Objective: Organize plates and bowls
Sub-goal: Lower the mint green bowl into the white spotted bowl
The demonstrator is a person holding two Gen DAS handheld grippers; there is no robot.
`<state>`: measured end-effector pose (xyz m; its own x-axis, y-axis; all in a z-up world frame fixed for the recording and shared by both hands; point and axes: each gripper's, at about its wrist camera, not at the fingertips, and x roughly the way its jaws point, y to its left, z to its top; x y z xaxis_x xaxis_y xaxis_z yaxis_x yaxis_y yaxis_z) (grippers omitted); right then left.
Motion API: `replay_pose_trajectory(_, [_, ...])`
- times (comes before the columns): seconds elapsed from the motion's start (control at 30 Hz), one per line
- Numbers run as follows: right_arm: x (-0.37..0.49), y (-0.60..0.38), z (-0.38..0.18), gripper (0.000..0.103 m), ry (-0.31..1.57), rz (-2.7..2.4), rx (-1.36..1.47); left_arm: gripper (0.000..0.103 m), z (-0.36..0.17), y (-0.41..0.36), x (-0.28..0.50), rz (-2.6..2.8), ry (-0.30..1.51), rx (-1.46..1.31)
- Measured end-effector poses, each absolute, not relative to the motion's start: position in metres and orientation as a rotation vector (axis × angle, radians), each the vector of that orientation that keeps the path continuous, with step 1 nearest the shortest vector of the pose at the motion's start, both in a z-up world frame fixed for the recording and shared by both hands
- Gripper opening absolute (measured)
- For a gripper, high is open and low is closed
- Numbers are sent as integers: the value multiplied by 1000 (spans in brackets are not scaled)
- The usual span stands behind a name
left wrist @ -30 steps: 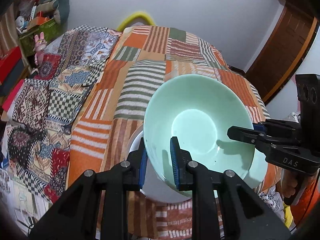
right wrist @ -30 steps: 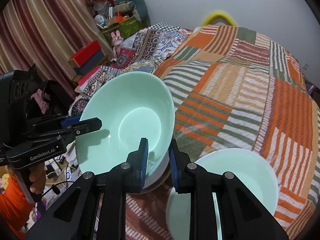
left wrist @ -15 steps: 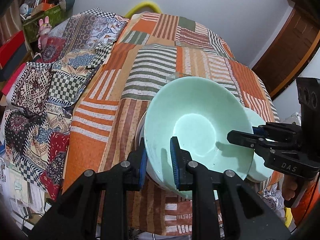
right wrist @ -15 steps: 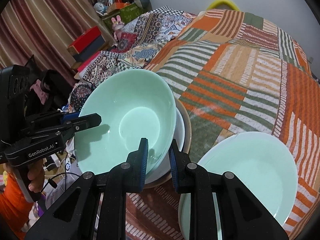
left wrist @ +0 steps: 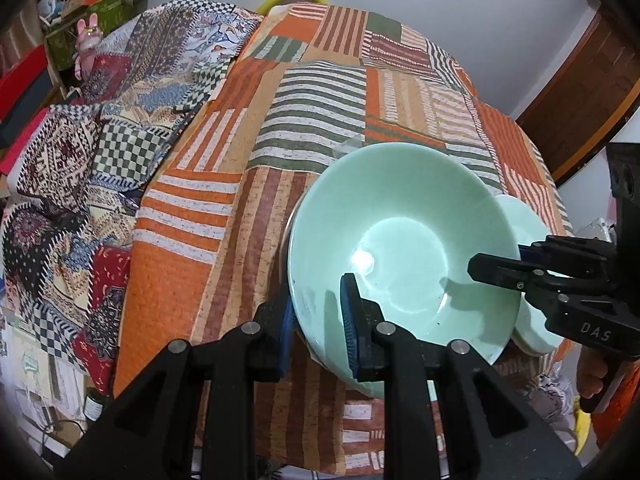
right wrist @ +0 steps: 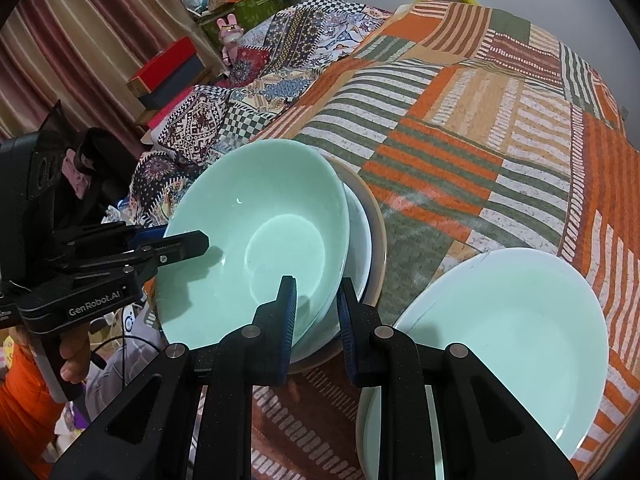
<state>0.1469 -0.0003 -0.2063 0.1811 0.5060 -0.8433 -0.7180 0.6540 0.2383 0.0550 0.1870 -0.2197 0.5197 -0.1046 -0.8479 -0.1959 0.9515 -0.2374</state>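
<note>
A large mint-green bowl (left wrist: pixel 404 240) (right wrist: pixel 256 240) is held tilted over a stack of a white plate (right wrist: pixel 358 224) and a brown-rimmed plate (right wrist: pixel 378 236). My left gripper (left wrist: pixel 318 322) is shut on its near rim, one finger inside and one outside. My right gripper (right wrist: pixel 316 312) is shut on the opposite rim; it also shows in the left wrist view (left wrist: pixel 496 268). A pale green plate (right wrist: pixel 508 320) (left wrist: pixel 524 216) lies to the right of the stack.
The table carries an orange, green and brown striped patchwork cloth (left wrist: pixel 320 100). A patterned quilt (left wrist: pixel 80 152) lies to the left. Boxes and toys (right wrist: pixel 224 12) stand at the back left. A wooden door (left wrist: pixel 592 80) is at the right.
Both grippers have lowered the green bowl closer to the plate stack while holding its rim. The pale green plate now shows larger in the right wrist view.
</note>
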Motion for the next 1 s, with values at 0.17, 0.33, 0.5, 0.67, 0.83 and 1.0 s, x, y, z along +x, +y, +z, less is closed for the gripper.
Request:
replay_pose_trajectory(0.17, [146, 5, -209, 19, 1082, 870, -262, 21, -226, 189, 58, 66, 1045, -310])
replay_pose_trajectory(0.33, [147, 7, -210, 20, 1083, 871, -271, 21, -227, 188, 59, 78, 1040, -290])
replay_pose_trajectory(0.5, [145, 11, -209, 21, 1072, 871, -305, 21, -228, 189, 60, 82, 1041, -287])
replay_pose_trajectory(0.67, [144, 11, -207, 21, 1065, 860, -324, 21, -226, 189, 60, 86, 1037, -285])
replay_pose_trajectory(0.83, [141, 7, -195, 32, 989, 815, -348, 29, -215, 195, 55, 99, 1004, -305])
replay_pose_trajectory(1.0, [142, -2, -179, 49, 940, 816, -317, 37, -203, 201, 50, 113, 968, -325])
